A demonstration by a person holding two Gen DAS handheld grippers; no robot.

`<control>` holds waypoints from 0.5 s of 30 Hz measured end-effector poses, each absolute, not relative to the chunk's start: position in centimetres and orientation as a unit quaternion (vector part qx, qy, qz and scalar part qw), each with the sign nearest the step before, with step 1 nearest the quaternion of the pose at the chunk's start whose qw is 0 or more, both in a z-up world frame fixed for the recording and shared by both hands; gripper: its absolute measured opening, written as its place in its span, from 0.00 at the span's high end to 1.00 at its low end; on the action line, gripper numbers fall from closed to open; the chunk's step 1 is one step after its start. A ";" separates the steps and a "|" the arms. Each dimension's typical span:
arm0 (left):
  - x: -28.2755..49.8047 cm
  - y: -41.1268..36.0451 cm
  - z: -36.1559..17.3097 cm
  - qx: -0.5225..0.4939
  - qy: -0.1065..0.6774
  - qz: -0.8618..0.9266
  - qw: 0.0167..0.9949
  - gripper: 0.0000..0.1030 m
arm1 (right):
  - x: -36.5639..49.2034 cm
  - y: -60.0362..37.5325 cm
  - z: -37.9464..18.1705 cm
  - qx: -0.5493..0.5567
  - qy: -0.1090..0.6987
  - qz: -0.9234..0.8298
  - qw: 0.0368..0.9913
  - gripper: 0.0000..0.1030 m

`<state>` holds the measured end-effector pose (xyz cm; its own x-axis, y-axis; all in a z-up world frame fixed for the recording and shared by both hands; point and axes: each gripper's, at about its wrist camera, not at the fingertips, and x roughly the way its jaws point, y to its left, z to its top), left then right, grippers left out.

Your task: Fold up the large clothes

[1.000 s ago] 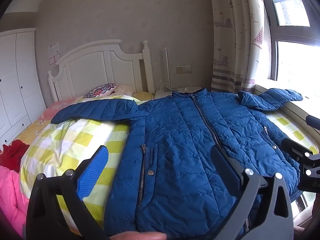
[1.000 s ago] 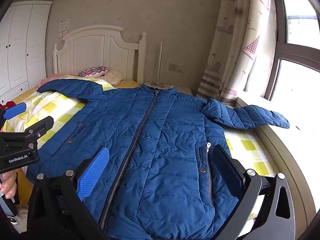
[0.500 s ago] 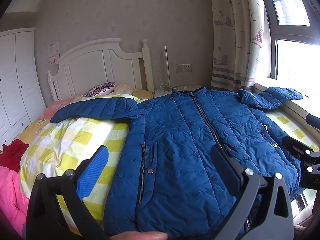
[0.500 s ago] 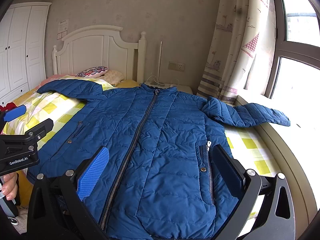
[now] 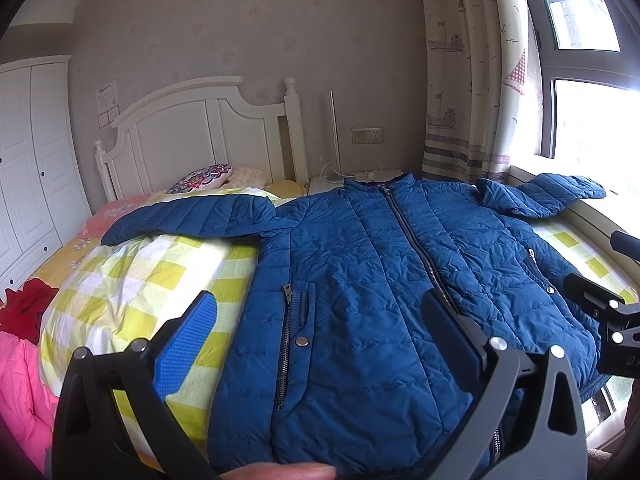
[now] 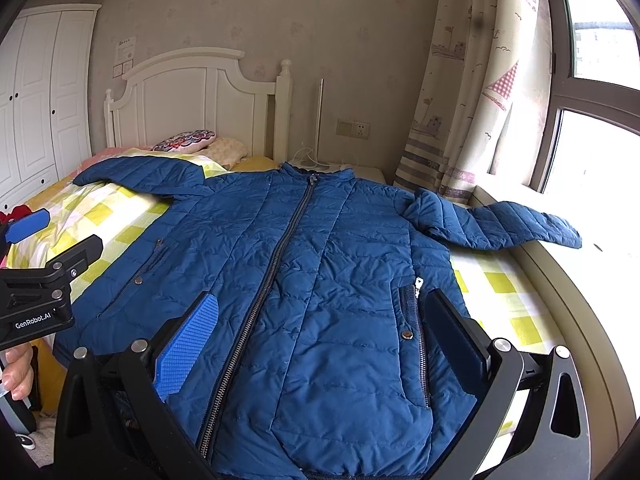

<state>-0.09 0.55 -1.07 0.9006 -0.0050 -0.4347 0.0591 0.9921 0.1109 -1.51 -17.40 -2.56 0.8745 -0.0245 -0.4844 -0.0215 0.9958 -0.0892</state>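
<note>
Hovering at the foot of the bed (image 6: 120, 216), both tongs empty: left tongs (image 5: 320, 340) spread apart above the hem on the left-pocket side, right tongs (image 6: 320, 340) likewise gaping over the hem by the right pocket, neither touching cloth.

Lying flat and zipped, front up, across the yellow-checked quilt (image 5: 132, 280): the blue padded jacket (image 6: 312, 272), collar toward 12 o'clock by the headboard (image 6: 192, 92), hem toward 6 o'clock. Stretching toward 10 o'clock over the quilt, the left sleeve (image 5: 192, 220); reaching toward 2 o'clock onto the window sill (image 6: 600, 264), the right sleeve (image 6: 500, 224).

Judging by that: folding not yet begun, probably still sizing up the first fold. Likely calling next for closing on a sleeve cuff or a side edge and carrying it across toward the zip, keeping the puffy fabric from sliding back.

Regarding containers: none in sight. Only loose heaps at 8 o'clock in the left view, red cloth (image 5: 24, 308) and pink cloth (image 5: 24, 392), beside the bed.
</note>
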 end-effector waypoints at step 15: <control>-0.1 0.6 -1.3 0.060 0.225 -0.016 0.972 0.02 | -1.5 -17.3 -3.0 -0.044 0.255 0.002 0.966 0.04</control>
<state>-0.09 0.61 -1.27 0.8985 -0.0046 -0.4389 0.0587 0.9922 0.1098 -1.46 -17.30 -2.96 0.8697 -0.0181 -0.4933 -0.0265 0.9962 -0.0834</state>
